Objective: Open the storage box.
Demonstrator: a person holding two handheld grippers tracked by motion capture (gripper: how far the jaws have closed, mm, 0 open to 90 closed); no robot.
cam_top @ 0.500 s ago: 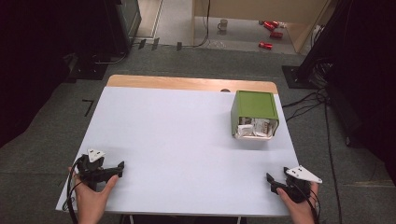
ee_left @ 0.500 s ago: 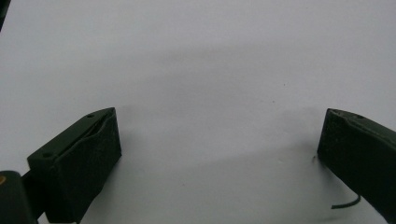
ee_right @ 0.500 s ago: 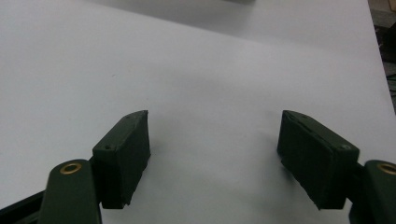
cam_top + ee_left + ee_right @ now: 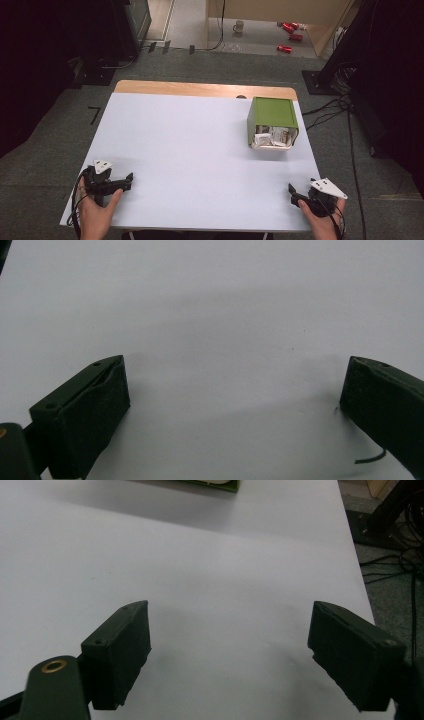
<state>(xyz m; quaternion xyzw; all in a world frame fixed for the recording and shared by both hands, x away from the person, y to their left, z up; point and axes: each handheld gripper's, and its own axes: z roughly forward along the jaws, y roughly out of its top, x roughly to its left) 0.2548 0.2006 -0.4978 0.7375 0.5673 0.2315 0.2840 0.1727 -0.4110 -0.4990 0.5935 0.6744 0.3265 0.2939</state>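
- Nothing much has moved since the earlier high view: both hands rest at the near edge of the white table [image 4: 200,145], and the green box [image 4: 272,114] sits where it did
- Left gripper [image 4: 125,181] lies at the near left, jaws spread wide with bare tabletop between them, as its own view confirms [image 4: 235,405]
- Right gripper [image 4: 292,194] lies at the near right corner, jaws likewise wide apart and gripping nothing [image 4: 227,650]
- Green box stands on the far right of the table, well apart from both grippers, tipped on its side with its mouth towards the near edge
- White crumpled packets [image 4: 272,137] fill the mouth and spill slightly onto the table
- My guess is that the box is light, thin-walled and fairly stiff, liable to slide on the smooth surface if pushed
- Packets look soft and loose; pinching one by a crumpled edge seems safest
- Holding the box by its side wall would steady it
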